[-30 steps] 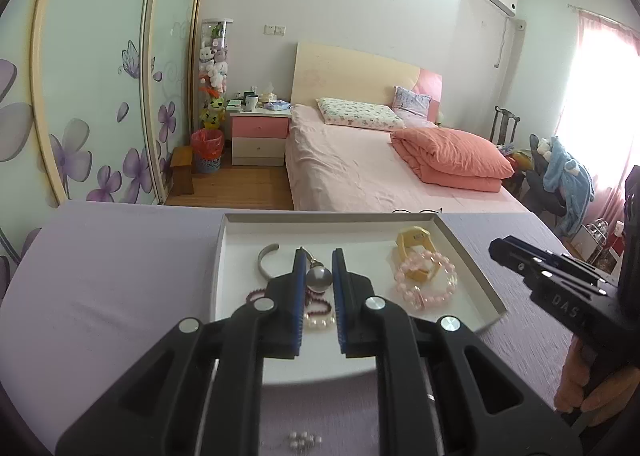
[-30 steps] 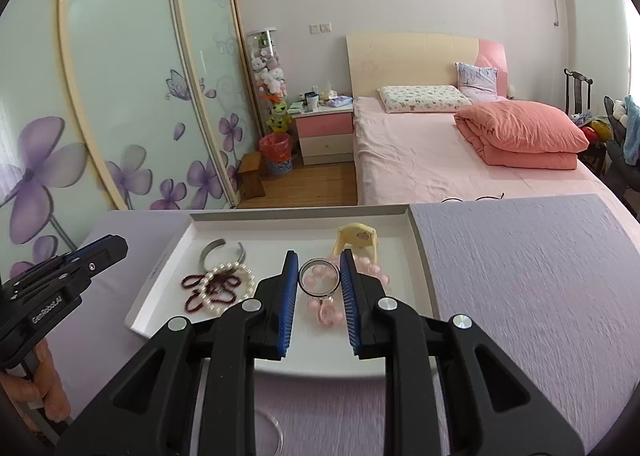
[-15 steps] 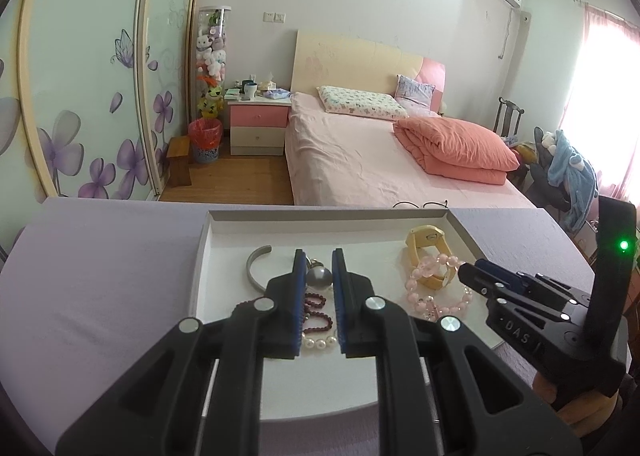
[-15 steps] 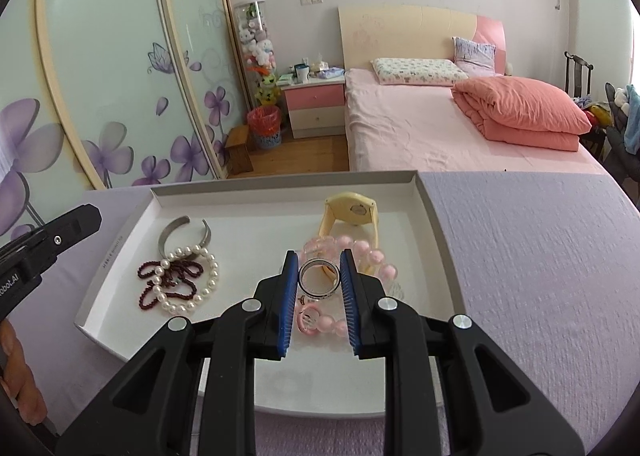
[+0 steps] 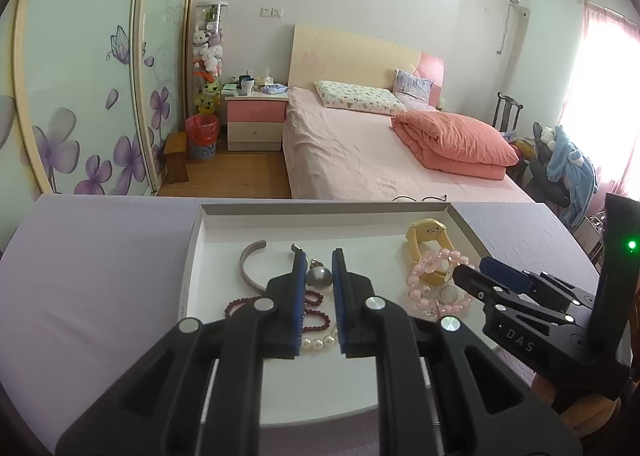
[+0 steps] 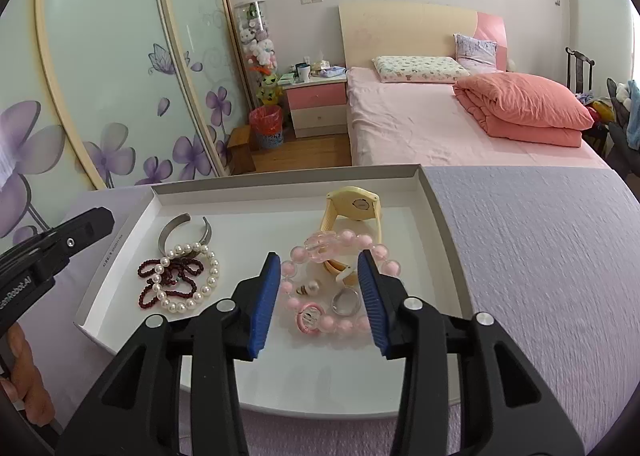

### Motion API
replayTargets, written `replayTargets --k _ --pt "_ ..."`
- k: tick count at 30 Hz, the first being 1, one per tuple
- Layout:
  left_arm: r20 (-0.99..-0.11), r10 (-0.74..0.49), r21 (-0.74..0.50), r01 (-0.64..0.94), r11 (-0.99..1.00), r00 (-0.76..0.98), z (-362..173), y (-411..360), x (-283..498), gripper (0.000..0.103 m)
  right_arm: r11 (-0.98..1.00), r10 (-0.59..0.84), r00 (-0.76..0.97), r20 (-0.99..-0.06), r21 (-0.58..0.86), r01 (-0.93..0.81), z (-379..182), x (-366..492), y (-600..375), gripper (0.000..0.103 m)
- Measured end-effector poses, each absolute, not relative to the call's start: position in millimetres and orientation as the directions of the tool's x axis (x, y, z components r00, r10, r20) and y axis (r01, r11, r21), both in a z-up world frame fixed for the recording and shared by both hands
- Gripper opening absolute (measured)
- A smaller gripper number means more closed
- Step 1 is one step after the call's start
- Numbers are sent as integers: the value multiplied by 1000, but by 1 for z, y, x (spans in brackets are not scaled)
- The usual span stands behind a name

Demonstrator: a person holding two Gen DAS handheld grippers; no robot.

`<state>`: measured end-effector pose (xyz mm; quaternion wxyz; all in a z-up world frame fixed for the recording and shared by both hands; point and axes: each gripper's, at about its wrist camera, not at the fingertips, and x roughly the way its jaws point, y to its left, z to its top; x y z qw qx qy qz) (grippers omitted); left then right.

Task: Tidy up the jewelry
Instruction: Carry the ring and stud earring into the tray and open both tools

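Observation:
A white tray [image 5: 320, 209] [image 6: 280, 181] on the purple table holds the jewelry. My left gripper [image 5: 318, 256] is shut on a grey round pendant [image 5: 319, 277], held just above the dark red beads [image 5: 316, 310] and pearls [image 5: 318, 344]. My right gripper [image 6: 319, 256] hangs over the tray's right half, its jaws opening, and nothing is pressed between the pads. A silver ring [image 6: 346, 302] lies loose on the tray floor below them, inside the pink bead bracelet [image 6: 340, 240]. The right gripper [image 5: 472, 268] also shows at the right of the left wrist view.
A yellow watch [image 6: 354, 208], a silver cuff [image 6: 180, 232], a pearl bracelet [image 6: 188, 282] and a small pink ring [image 6: 308, 316] also lie in the tray. Glasses [image 5: 420, 199] rest at the table's far edge. A pink bed stands beyond. The left gripper [image 6: 80, 228] enters from the left.
Both grippers came down closer over the tray. The right jaws have spread, and the silver ring they held now lies in the tray. The left gripper still holds the pendant.

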<state>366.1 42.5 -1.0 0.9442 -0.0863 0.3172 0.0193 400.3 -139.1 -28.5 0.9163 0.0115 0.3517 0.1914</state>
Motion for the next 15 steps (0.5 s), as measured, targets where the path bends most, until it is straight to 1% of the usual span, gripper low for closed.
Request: replayTargets --k 15 --pt "-632 -35 -164 -89 983 774 -14 44 379 13 938 331 682 -653 147 -314 -33 399 -154 42"
